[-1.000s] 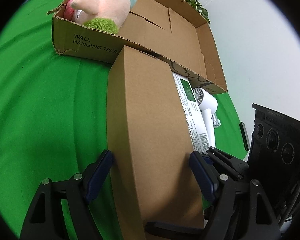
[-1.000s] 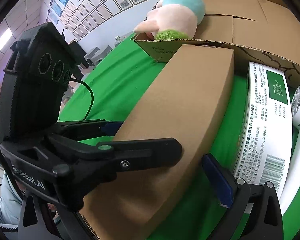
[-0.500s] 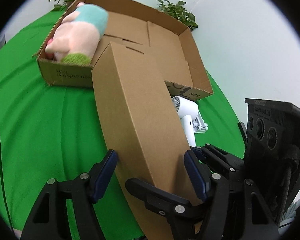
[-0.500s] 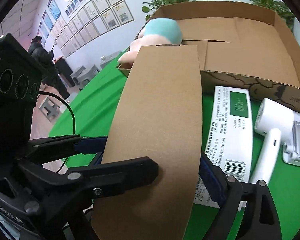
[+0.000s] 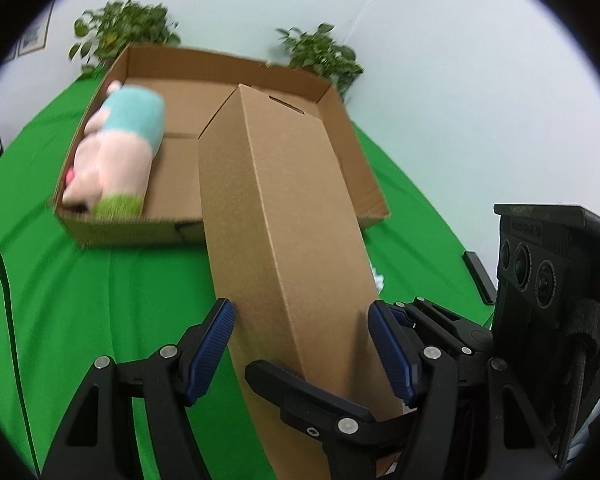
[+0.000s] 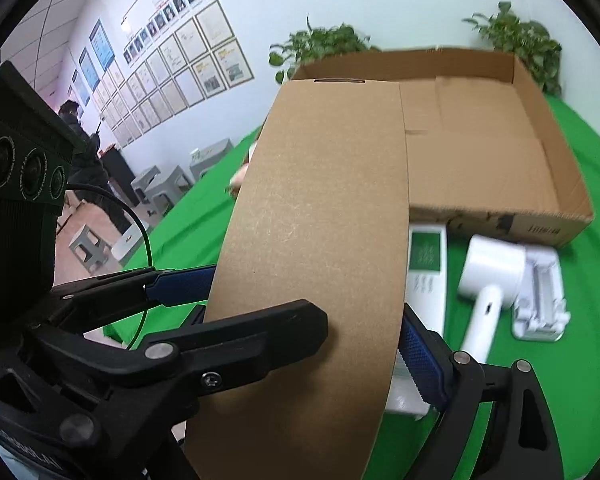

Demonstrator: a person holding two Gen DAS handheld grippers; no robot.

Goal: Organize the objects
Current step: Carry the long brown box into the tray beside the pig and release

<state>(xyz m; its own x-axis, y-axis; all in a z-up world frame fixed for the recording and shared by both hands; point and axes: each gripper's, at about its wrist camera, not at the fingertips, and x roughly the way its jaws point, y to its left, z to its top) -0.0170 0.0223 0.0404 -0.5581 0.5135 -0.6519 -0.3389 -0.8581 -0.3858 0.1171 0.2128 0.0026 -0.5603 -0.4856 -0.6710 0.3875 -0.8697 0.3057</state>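
Observation:
Both grippers hold one long brown cardboard box (image 5: 284, 248), raised with its far end over the open cardboard tray (image 5: 352, 152). My left gripper (image 5: 304, 348) is shut on the box's near end, blue pads on both sides. My right gripper (image 6: 364, 344) is shut on the same box (image 6: 324, 216), one finger (image 6: 236, 336) across its face. A pink plush toy with a teal top (image 5: 120, 152) lies in the tray's left part.
A white box with a green label (image 6: 424, 264), a white handheld appliance (image 6: 492, 280) and its white base (image 6: 540, 300) lie on the green cloth (image 5: 100, 300) in front of the tray (image 6: 540, 184). Plants (image 5: 324, 52) stand behind.
The long box has been lifted off the cloth and carried up and forward, so its far end now hangs over the tray. Both grippers stayed shut on it.

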